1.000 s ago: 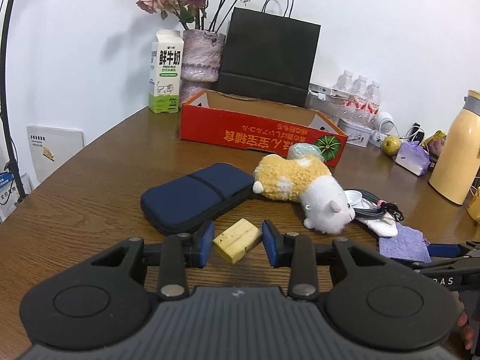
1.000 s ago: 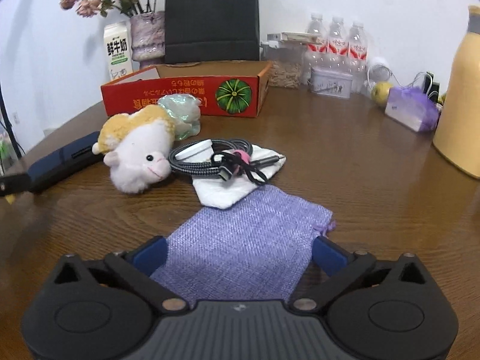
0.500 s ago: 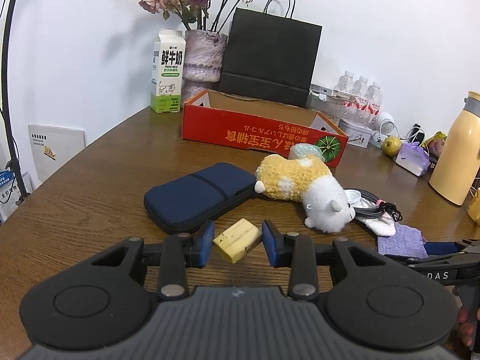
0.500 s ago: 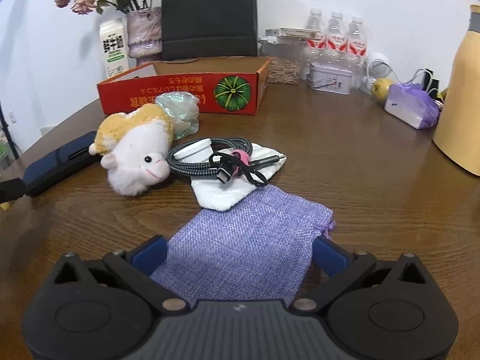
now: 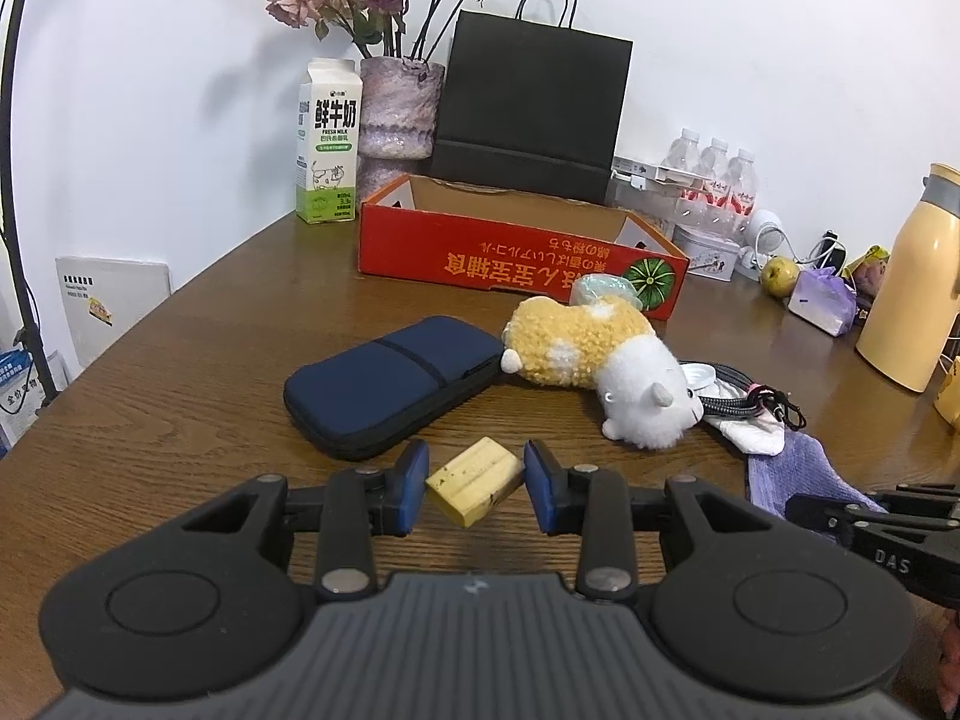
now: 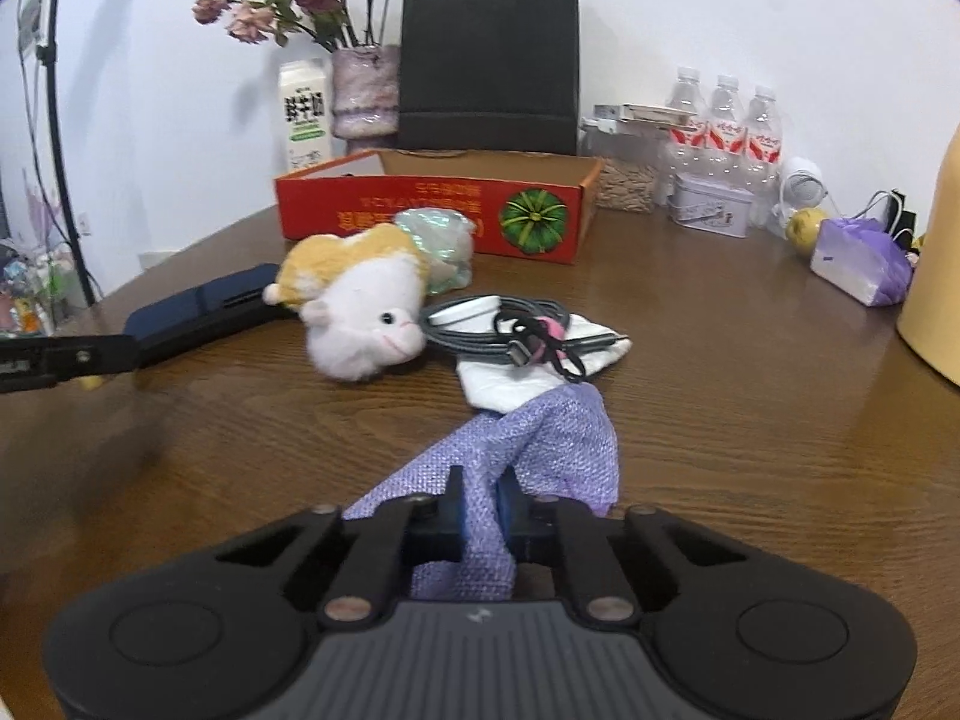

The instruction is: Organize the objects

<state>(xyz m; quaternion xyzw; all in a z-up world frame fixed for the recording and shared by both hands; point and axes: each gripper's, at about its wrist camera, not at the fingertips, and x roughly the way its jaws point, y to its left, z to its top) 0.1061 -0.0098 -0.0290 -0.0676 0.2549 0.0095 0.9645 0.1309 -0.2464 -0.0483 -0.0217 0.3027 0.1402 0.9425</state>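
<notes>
Brown wood-grain table (image 5: 180, 360) carries everything, with a red cardboard box (image 5: 516, 258) at its far side against the white wall; a black paper bag (image 5: 531, 102) stands behind that box and a milk carton (image 5: 329, 141) to its left. In front of the box lie a navy pouch (image 5: 390, 384), a yellow-and-white plush toy (image 5: 594, 360) touching the pouch's right end, and a coiled cable (image 6: 498, 324) on a white cloth, right of the toy. The right gripper (image 6: 480, 504) has its jaws pinched tight on the near end of the purple fabric bag (image 6: 540, 438), whose length runs away toward the box, its far end touching the white cloth. The left gripper (image 5: 476, 483) clamps a small yellow block (image 5: 474, 480), set diagonally, just in front of the pouch.
</notes>
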